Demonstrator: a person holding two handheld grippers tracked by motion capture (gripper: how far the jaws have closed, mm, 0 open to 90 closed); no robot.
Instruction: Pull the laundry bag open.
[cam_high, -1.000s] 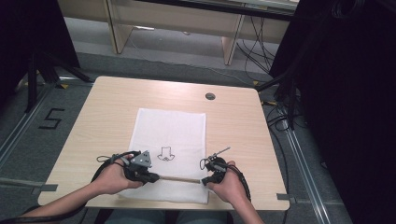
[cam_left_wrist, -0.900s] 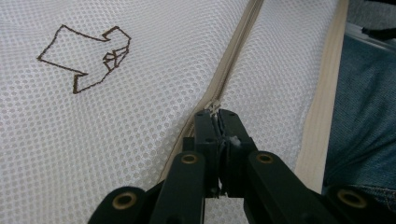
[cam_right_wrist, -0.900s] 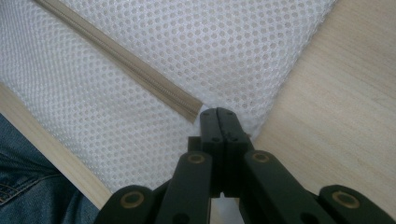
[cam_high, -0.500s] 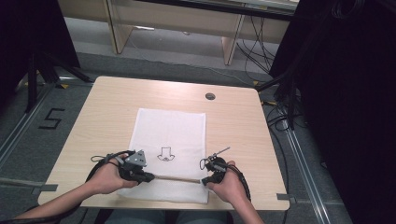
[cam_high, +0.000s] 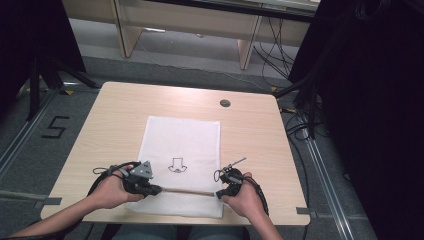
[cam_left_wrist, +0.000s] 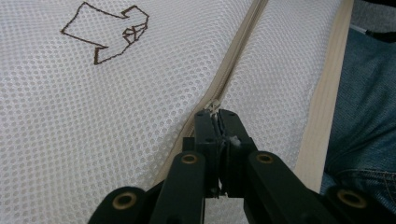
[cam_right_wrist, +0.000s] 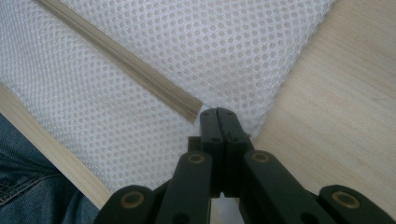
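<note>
1. While we hold it at both ends of its zip, the white mesh laundry bag (cam_high: 181, 165) lies flat on the near half of the surface (cam_high: 115, 115), its near hem close to the front edge. A small brown outline motif (cam_high: 177, 165) is stitched on its middle.
2. Handling, as we judge it: light, soft, wholly limp; the open mesh gives and puckers under any pull, so it drags rather than lifts cleanly. Not fragile, though the weave could snag.
3. Zip (cam_high: 189, 191): a beige tape running crosswise near the hem. It is the stiffest line on the bag and, we judge, the best place to take hold.
4. Left gripper (cam_left_wrist: 218, 122): jaws closed tight on the zip slider (cam_left_wrist: 214, 106), at the left end of the tape.
5. Right gripper (cam_right_wrist: 218, 113): jaws pressed together on the mesh corner just past the zip's end; we judge this anchors the bag against the slider's pull.
6. Surroundings: a dark round cable port (cam_high: 225, 103) sits well apart at the far right of the surface; a "5" (cam_high: 54, 128) is marked on the floor to the left; cables trail beyond the right edge.
7. Obstructions: nothing lies along the zip; loose mesh bunching ahead of the slider is the likeliest hindrance.
</note>
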